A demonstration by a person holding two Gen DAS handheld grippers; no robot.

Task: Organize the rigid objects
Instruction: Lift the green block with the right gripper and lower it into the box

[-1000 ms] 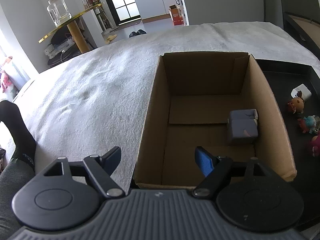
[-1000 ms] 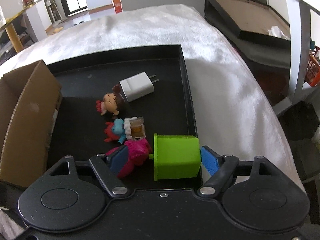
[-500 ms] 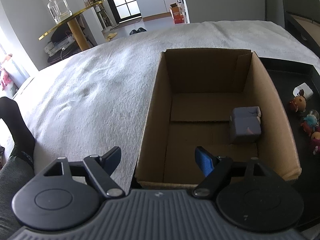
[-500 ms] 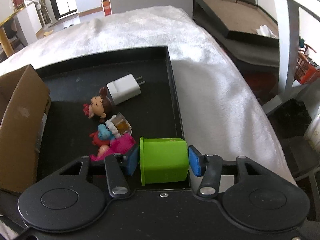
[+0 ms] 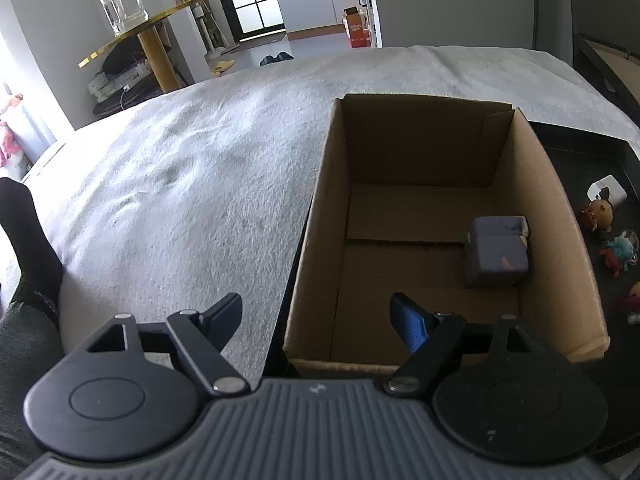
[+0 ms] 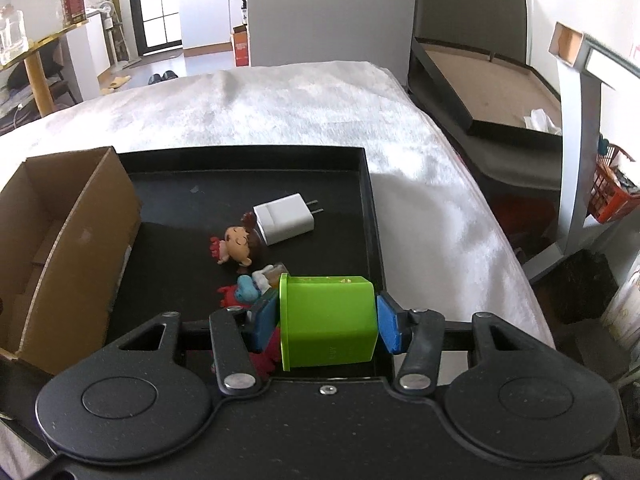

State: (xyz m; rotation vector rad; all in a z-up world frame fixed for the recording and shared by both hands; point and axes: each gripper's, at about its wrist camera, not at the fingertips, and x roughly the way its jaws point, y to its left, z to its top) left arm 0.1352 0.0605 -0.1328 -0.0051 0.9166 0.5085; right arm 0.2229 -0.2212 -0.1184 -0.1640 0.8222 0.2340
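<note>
- Right gripper [image 6: 326, 320] tilts downward above the black tray [image 6: 370, 216]; its jaws, having just closed, clench the green plastic box [image 6: 326, 320] between them.
- Left gripper [image 5: 316, 316] tilts downward, jaws released, straddling the brown cardboard box's [image 5: 316, 216] near-left wall.

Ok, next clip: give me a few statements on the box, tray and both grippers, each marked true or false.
1. The right gripper is shut on the green block. True.
2. The left gripper holds the grey block. False: it is open and holds nothing; the grey block lies in the box.
3. The charger lies in the box. False: it lies on the black tray.
4. The box stands left of the tray in the right wrist view. True.
5. Several figurines lie on the tray. True.
</note>
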